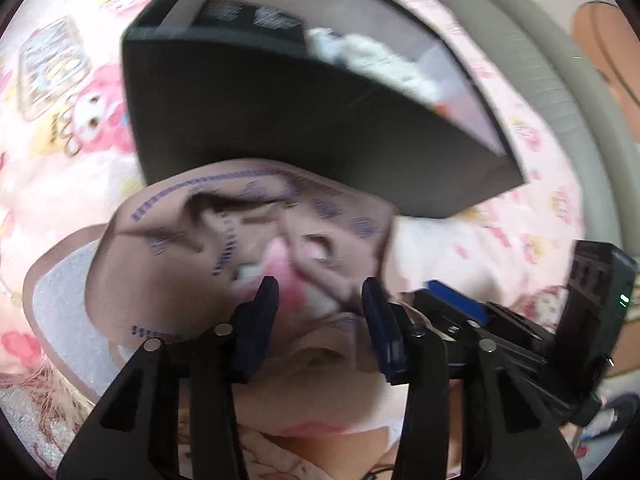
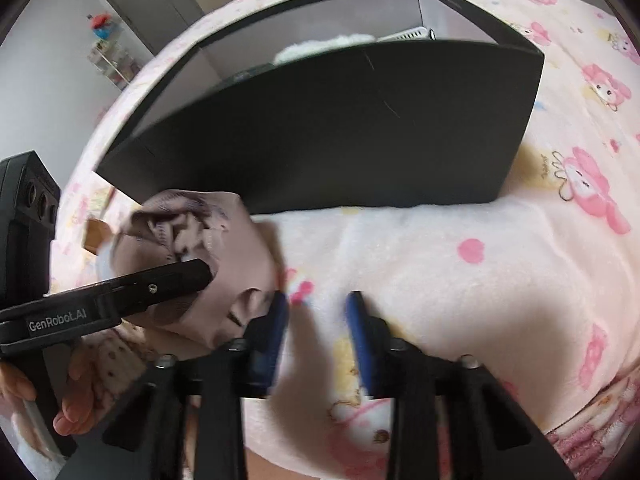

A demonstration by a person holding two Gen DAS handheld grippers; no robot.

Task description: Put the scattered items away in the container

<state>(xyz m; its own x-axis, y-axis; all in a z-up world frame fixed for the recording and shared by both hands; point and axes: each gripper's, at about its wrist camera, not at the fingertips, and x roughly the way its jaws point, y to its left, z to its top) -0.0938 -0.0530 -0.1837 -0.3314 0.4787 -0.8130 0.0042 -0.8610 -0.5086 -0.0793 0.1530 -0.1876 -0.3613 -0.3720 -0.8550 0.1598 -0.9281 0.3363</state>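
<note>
Left gripper (image 1: 320, 292) angled forward and down, jaws parted around bunched fabric. Right gripper (image 2: 318, 308) low alongside, jaws apart, nothing between. Bare fingers (image 2: 74, 408) wrapping left handle.

A pink cartoon-printed blanket (image 2: 460, 264) is spread underneath. A grey cabinet (image 2: 148, 0) and a small shelf of toys (image 2: 110, 56) are seen against the far wall.
</note>
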